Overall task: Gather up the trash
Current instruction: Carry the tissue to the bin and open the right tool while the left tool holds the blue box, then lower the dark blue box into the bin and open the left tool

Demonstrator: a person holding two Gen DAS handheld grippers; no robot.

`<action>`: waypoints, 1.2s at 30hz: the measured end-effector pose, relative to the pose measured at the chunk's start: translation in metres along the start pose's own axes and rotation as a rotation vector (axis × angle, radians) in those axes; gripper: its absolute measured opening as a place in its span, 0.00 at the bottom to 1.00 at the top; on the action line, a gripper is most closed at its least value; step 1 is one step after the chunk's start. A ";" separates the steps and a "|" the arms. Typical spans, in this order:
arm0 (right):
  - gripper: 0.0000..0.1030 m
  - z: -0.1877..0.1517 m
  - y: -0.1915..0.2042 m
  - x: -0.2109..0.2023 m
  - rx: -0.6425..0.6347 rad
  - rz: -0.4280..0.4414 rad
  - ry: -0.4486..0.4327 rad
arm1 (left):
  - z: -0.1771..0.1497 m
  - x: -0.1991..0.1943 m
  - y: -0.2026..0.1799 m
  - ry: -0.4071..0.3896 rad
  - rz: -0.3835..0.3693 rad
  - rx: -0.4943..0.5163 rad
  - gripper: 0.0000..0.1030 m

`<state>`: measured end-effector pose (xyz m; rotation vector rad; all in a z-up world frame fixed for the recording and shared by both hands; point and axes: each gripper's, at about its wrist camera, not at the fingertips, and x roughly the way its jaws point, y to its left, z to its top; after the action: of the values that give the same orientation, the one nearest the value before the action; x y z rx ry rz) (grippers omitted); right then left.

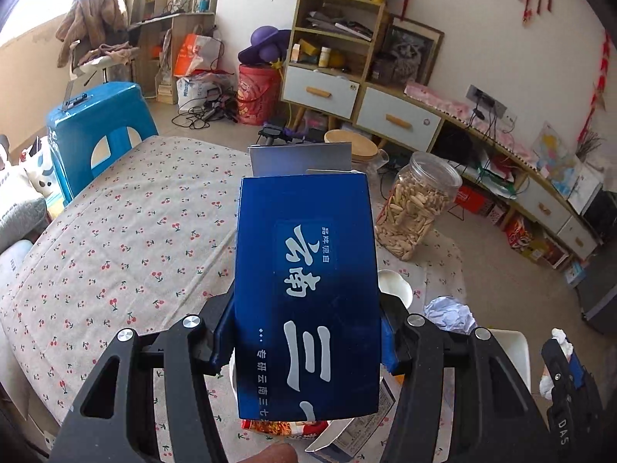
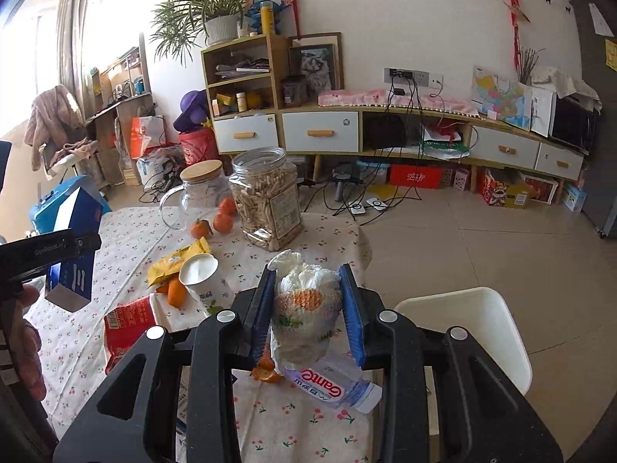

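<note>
A dark blue carton [image 1: 306,293] printed with white characters is clamped between the jaws of the left gripper [image 1: 306,332], which stand about half open, their blue pads pressed against the carton's two long sides. In the left wrist view the carton fills the centre of the frame and is held above the table [image 1: 115,231], which is covered by a cherry-print cloth. In the right wrist view the same carton [image 2: 71,243] is seen at the left edge of the frame, clear of the cloth.

A crumpled white wrapper [image 2: 306,308] with orange and green print is pinched between the nearly closed jaws of the right gripper [image 2: 308,308]; it is held in the lower centre of the right wrist view, above the table's near edge.

More litter is left on the table: a flattened clear bottle [image 2: 335,386] with a red-lettered label at lower centre, just below the held wrapper; a piece of orange peel [image 2: 266,372] beside it; a red snack packet [image 2: 127,328] at lower left; a yellow packet [image 2: 177,260] and a white paper cup [image 2: 200,274] left of centre. A ball of crumpled paper [image 1: 449,314] is seen at the lower right of the left wrist view.

A clear jar of snacks [image 2: 268,200], a glass jug with a wooden lid [image 2: 200,189] and small oranges [image 2: 223,222] stand towards the table's far end. A white chair [image 2: 470,332] is seen at lower right, beside the table.
</note>
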<state>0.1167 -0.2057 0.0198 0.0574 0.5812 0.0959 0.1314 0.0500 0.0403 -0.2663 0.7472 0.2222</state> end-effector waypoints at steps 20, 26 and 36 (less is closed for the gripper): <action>0.92 -0.012 -0.155 -0.024 0.329 -0.421 -0.030 | -0.069 0.006 -0.182 0.087 -0.228 0.257 0.55; 0.93 -0.024 -0.188 -0.044 0.373 -0.495 -0.021 | -0.090 0.017 -0.223 0.164 -0.287 0.297 0.55; 0.93 -0.040 -0.222 -0.055 0.404 -0.547 0.032 | -0.130 0.035 -0.280 0.220 -0.309 0.392 0.55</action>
<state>0.0655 -0.4311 -0.0019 0.2861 0.6242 -0.5545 0.1551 -0.2515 -0.0304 -0.0296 0.9369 -0.2501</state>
